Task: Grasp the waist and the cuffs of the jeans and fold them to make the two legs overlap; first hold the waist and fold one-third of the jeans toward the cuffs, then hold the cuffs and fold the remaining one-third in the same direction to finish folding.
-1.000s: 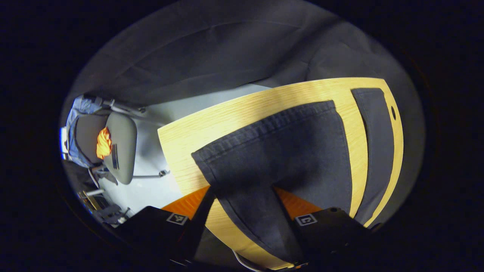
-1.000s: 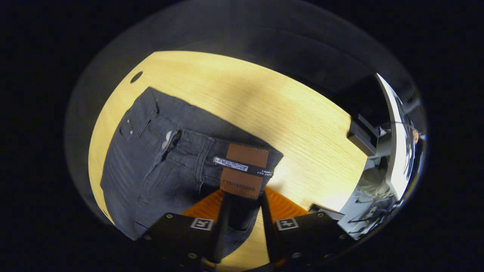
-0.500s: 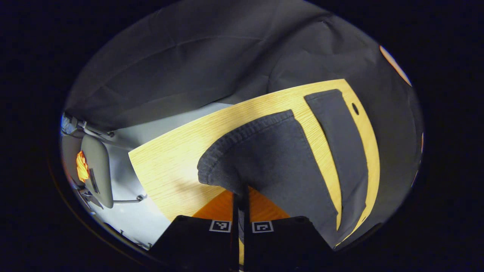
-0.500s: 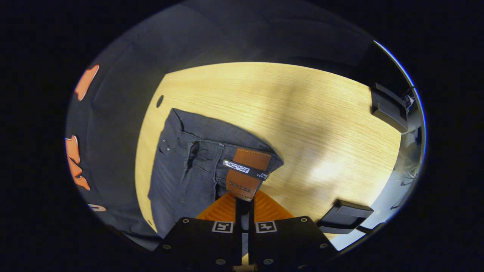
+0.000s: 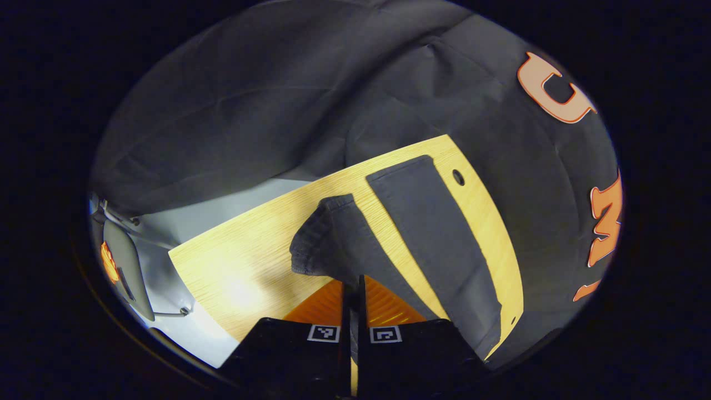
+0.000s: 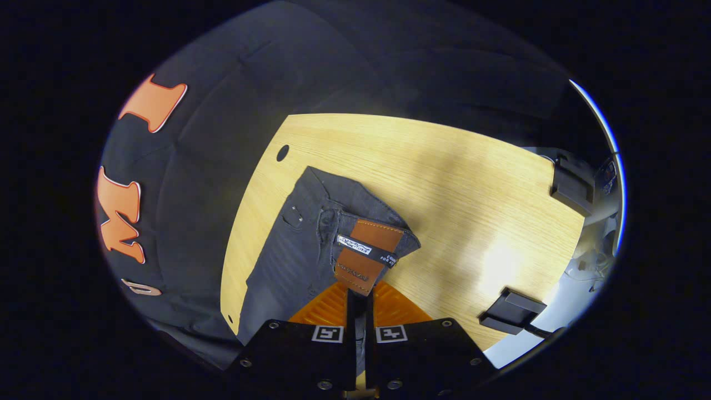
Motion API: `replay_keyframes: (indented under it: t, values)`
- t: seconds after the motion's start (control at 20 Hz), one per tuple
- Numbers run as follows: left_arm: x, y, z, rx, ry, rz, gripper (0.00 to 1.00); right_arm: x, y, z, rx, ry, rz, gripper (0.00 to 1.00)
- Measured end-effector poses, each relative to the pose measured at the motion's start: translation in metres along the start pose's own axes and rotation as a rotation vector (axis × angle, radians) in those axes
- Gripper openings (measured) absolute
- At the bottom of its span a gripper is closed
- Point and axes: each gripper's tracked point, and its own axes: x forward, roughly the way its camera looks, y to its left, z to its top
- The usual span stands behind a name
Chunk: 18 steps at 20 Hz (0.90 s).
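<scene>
Black cloth walls ring a pale wooden table [image 5: 233, 266] where dark jeans [image 5: 439, 244] lie. At the foot of the left gripper view, the left gripper [image 5: 352, 294] is pressed together on a cuff [image 5: 322, 239], both fingers nipping the denim and holding that leg end raised off the wood; beside it the other leg lies flat along the table's far edge, near a small round hole [image 5: 458, 177]. In the right gripper view, the right gripper [image 6: 360, 297] is likewise closed on the waist [image 6: 369, 250], pinching it just below a brown leather patch [image 6: 366, 253], with the rest of the jeans trailing away flat toward the table's hole. Two black blocks [image 6: 572, 183] sit at the table's right edge.
</scene>
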Motion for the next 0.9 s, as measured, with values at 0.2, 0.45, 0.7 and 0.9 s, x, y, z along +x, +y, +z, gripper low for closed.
replay_keyframes:
  t: [0.2,0.45,0.7,0.9]
  values:
    - [-0.003,-0.029,0.032,-0.003,-0.049,-0.026,0.05,-0.004,0.023,0.009,0.056,0.024,0.041,0.07]
    - [0.011,-0.049,0.066,0.011,-0.067,-0.003,0.04,-0.001,0.039,0.023,0.12,0.061,0.088,0.07]
    - [0.033,-0.078,0.105,0.077,-0.07,0.007,0.06,0.01,0.06,0.035,0.134,0.091,0.099,0.07]
    - [0.074,-0.109,0.127,0.168,-0.026,0.004,0.05,0.026,0.073,0.049,0.183,0.085,0.073,0.07]
